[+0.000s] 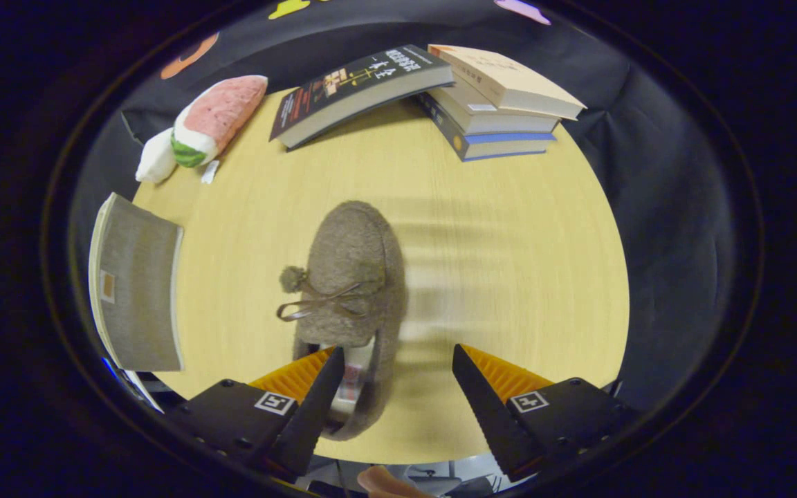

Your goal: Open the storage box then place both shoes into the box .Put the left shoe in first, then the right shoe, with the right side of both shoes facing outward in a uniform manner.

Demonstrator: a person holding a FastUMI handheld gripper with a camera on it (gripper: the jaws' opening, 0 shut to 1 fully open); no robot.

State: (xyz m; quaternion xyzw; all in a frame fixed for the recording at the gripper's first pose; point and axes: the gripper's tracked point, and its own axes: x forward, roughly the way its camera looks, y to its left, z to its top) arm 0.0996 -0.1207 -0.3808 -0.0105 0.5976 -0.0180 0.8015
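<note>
1. Hovering over the table [509,277], the gripper [395,377] spreads its jaws wide, holding nothing.
2. Its left finger overlaps the shoe [353,277] heel; toe points away, beyond the fingers.

Gripper [395,360] hovering tilted down, jaws standing wide apart. Left finger [319,394] reaching into the heel opening of the shoe [353,277], seemingly touching the inner lining there. Right finger [474,387] hanging clear of the shoe's side, gripping nothing, a gap showing between it and the shoe. Part of a hand [381,481] peeking out just below the fingers.
</note>
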